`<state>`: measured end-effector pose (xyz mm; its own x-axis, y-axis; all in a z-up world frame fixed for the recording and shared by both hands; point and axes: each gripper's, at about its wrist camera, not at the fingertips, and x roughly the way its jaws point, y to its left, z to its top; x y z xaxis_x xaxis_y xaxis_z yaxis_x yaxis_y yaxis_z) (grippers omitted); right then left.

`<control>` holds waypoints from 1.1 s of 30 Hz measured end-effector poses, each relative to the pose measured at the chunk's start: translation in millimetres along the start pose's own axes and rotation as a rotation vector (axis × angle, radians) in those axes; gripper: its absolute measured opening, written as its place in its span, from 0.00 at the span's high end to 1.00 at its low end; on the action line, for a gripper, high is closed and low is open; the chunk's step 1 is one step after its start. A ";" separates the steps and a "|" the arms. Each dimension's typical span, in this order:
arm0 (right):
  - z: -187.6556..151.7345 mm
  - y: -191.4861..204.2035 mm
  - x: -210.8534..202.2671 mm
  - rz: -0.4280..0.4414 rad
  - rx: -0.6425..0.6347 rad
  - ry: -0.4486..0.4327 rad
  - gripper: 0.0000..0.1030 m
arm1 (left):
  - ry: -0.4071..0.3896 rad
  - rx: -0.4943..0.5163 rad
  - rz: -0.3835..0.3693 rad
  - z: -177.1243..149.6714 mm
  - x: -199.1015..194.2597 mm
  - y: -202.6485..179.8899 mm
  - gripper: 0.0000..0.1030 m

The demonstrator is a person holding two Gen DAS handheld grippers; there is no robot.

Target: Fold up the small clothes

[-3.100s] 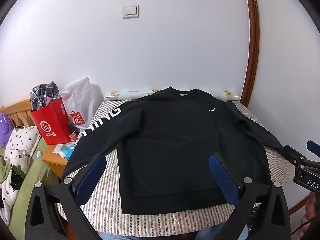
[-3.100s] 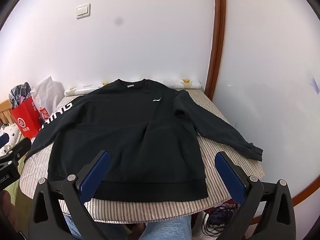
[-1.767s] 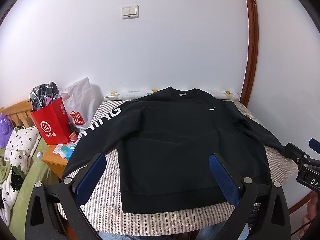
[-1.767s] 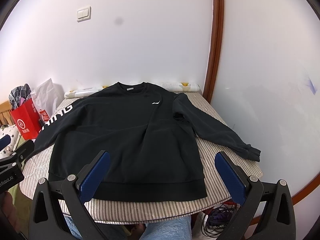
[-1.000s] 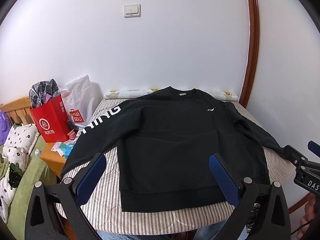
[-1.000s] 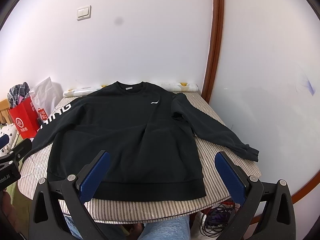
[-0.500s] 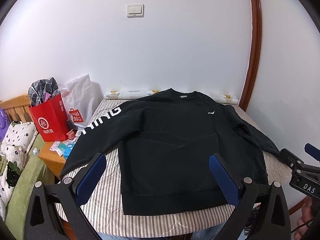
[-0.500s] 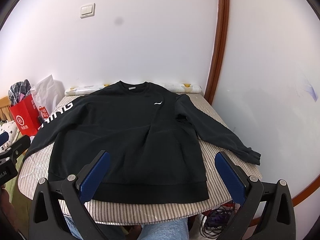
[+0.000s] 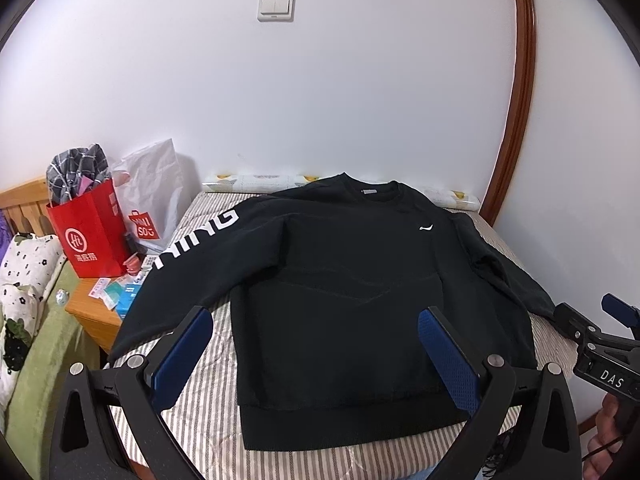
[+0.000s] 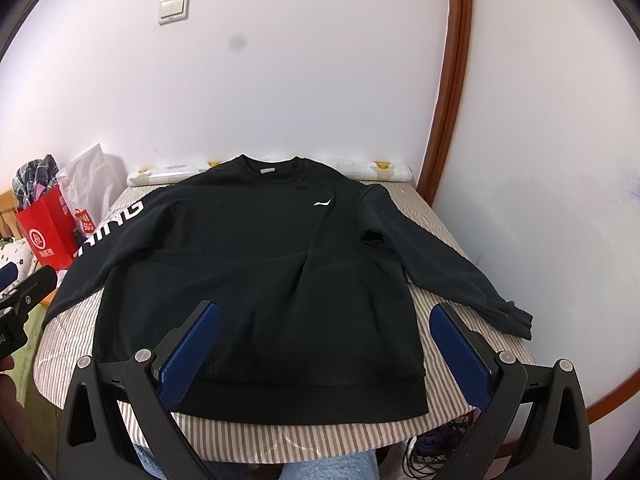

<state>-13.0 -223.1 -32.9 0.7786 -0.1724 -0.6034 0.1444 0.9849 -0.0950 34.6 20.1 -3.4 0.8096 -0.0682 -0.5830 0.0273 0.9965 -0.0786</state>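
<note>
Two blue-padded fingers of the left gripper [image 9: 314,346] are seen spread wide in the left wrist view, holding nothing, above the near hem of a black long-sleeved sweatshirt [image 9: 344,288]. The sweatshirt is laid flat, front up, on a grey-and-white striped mattress [image 9: 208,396], collar toward the white wall. Only this view shows the wooden bedside cabinet [image 9: 94,312], strewn with small packets, and the green blanket [image 9: 36,344] beside it. A red paper bag [image 9: 90,232] bearing a white round logo and a white plastic bag [image 9: 150,204] printed "MINISO" stand on the cabinet. White letters reading "NING" run down one sleeve. The right gripper [image 9: 596,334], labelled "DAS", is seen at the right edge.

From the right wrist view, the right gripper [image 10: 324,338] is likewise spread wide and empty over the hem. Only here is the other sleeve shown whole, its cuff [image 10: 514,318] resting on the mattress edge, along with blue-trousered knees [image 10: 320,466] and tangled cables [image 10: 436,442] below.
</note>
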 end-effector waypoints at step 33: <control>-45.2 13.1 206.3 0.069 0.000 0.195 0.18 | 0.179 -0.631 0.176 -75.1 172.4 219.2 0.28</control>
<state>121.9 -245.1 -194.4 0.6534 -0.0991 -0.7505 0.0953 0.9943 -0.0483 136.1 223.2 -181.9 0.6594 0.0316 -0.7511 -0.4878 0.7782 -0.3956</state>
